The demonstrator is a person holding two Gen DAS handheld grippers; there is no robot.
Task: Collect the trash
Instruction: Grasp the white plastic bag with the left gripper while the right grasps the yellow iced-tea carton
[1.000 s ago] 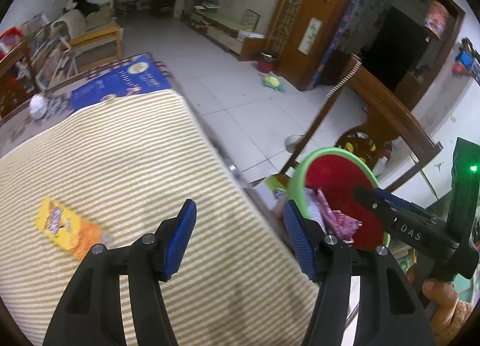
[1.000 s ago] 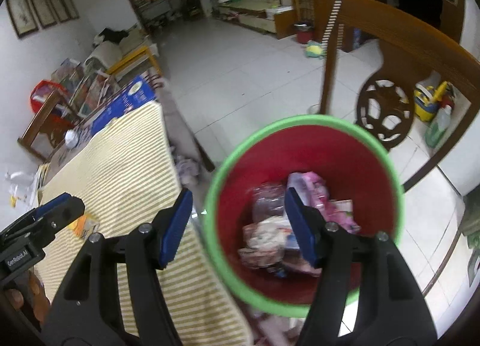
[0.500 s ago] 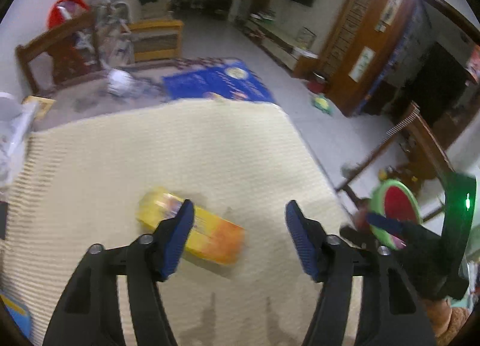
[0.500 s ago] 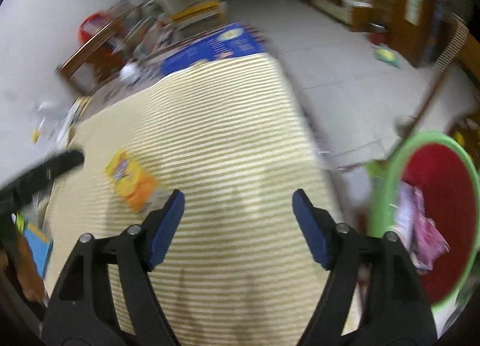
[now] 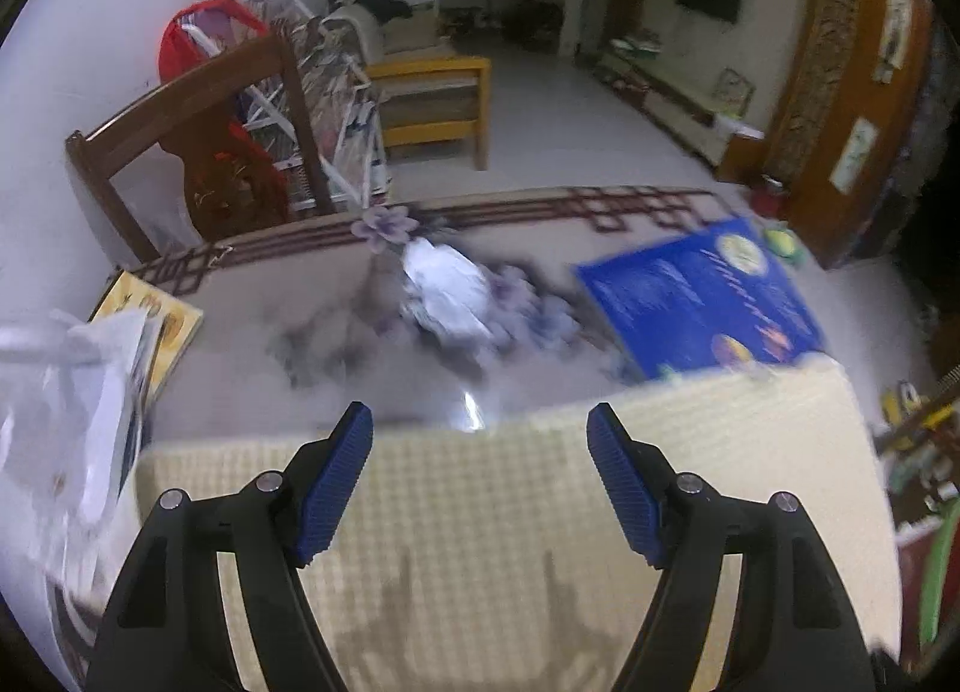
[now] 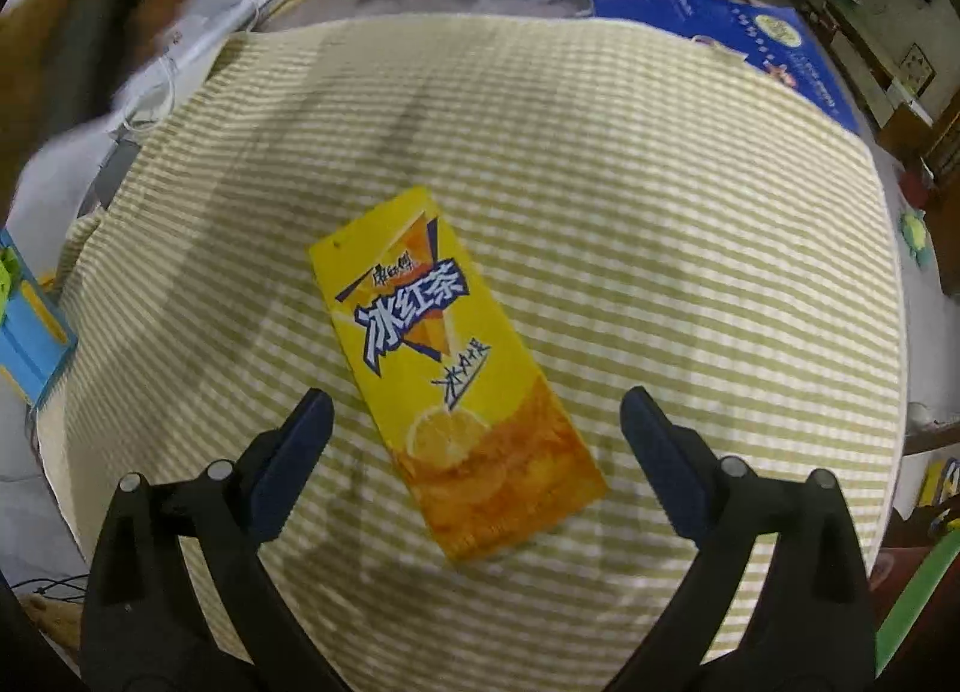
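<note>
The yellow drink carton (image 6: 453,374) lies flat and slantwise on the striped cloth (image 6: 660,182) just beyond the right gripper (image 6: 474,434), whose jaws gape wide and empty; it looks light, crushable and slick, best pinched across its narrow width.

1. Flat yellow and orange drink carton (image 6: 453,374), lying on the striped cloth: large blue-and-white characters "冰红茶" across the middle.
2. Same carton: smaller characters above that title and a slanted blue line below it, too small to read.
3. Blue printed board (image 6: 750,41): pale print, blurred, not legible.
</note>
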